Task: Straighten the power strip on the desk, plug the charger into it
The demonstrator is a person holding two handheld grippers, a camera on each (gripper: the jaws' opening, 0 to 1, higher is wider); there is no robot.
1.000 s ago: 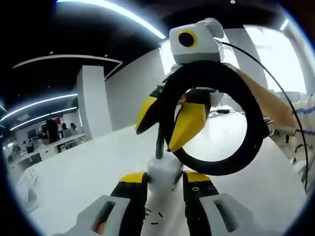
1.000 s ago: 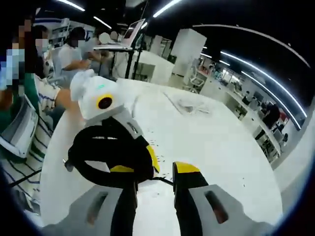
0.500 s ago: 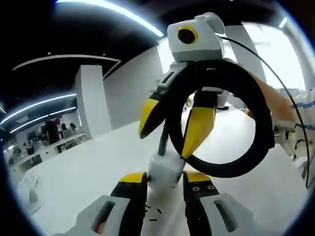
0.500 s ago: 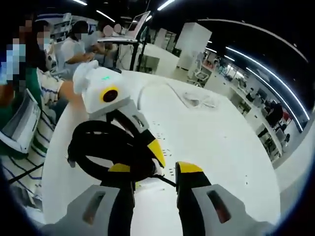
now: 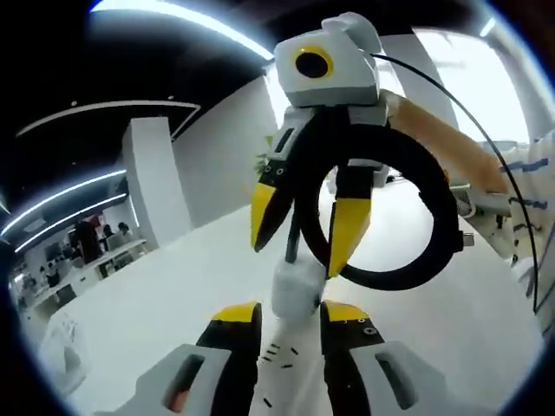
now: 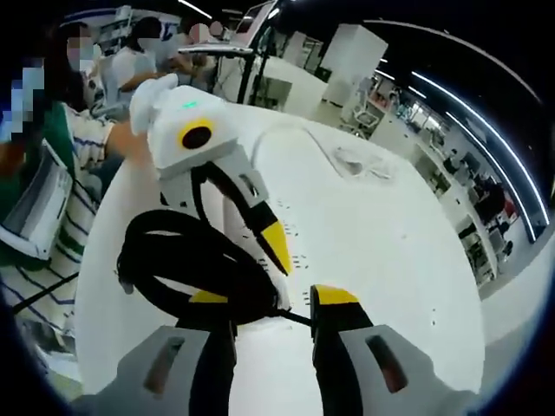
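Note:
A white charger [image 5: 295, 290] sits between the yellow-tipped jaws of my left gripper [image 5: 291, 314], which is shut on it, held above the white desk [image 5: 165, 299]. Its black cable rises from it and runs into a coiled loop [image 5: 438, 217]. That loop hangs around one finger of my right gripper [image 5: 305, 224], which reaches down from above with its jaws apart. In the right gripper view the coil [image 6: 165, 260] drapes over the left jaw of my right gripper [image 6: 270, 299]. There the left gripper [image 6: 260, 260] comes in from the upper left.
A crumpled white cord or object [image 6: 355, 165] lies farther out on the desk [image 6: 381, 251]; I cannot tell what it is. A person's striped sleeve [image 6: 61, 199] is at the desk's left edge. Other people sit beyond it.
The right gripper and its coil have shifted up and left in the left gripper view. The charger stands slightly higher between the left jaws. Both holds are unchanged.

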